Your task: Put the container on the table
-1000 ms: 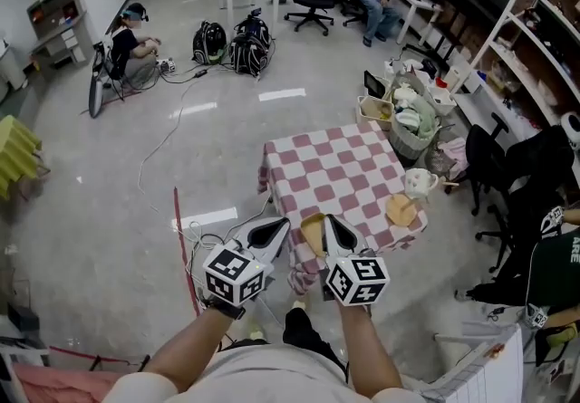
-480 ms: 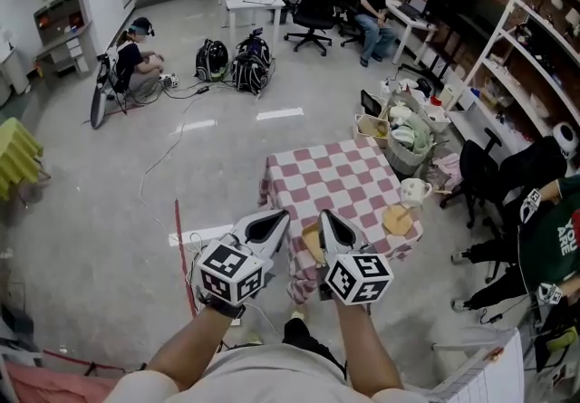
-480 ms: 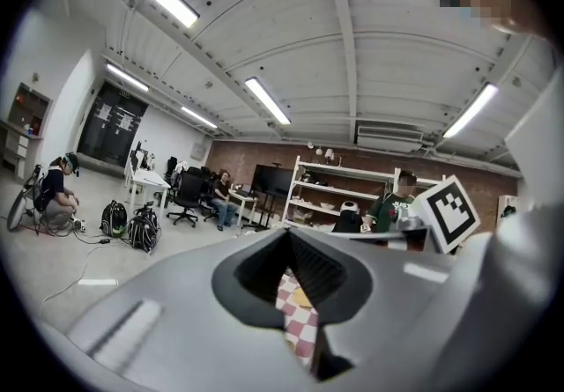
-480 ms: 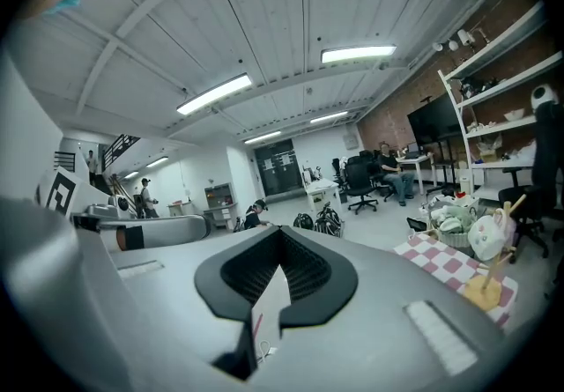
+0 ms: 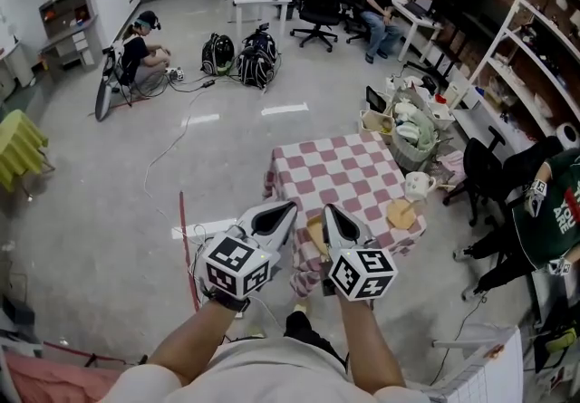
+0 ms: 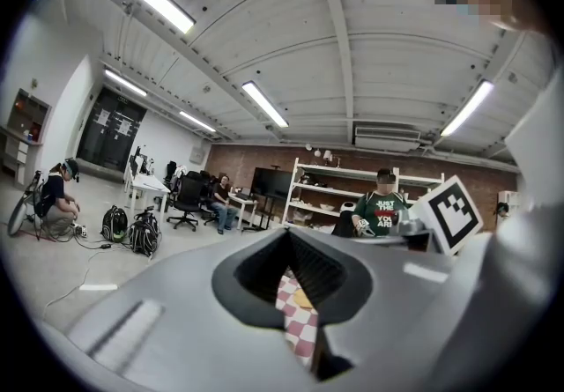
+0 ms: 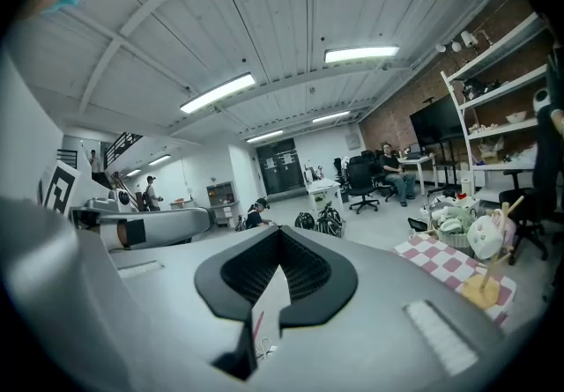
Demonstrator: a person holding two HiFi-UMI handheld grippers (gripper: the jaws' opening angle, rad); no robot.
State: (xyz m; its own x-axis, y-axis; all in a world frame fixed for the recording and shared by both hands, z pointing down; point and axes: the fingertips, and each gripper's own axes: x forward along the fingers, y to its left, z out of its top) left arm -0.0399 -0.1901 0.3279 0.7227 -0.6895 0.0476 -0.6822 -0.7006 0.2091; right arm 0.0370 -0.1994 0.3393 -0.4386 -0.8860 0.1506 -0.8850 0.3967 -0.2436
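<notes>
Left gripper (image 5: pixel 282 211) and right gripper (image 5: pixel 331 212), jaws together and empty, hover at lower centre (checkered table (image 5: pixel 337 170) just beyond).

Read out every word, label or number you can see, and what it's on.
"JUST THE" and "YOU ARE": on a person's dark green T-shirt; its red middle line is unreadable.
Black-and-white marker cubes: patterns, no words.
Everything else is too small to read.
</notes>
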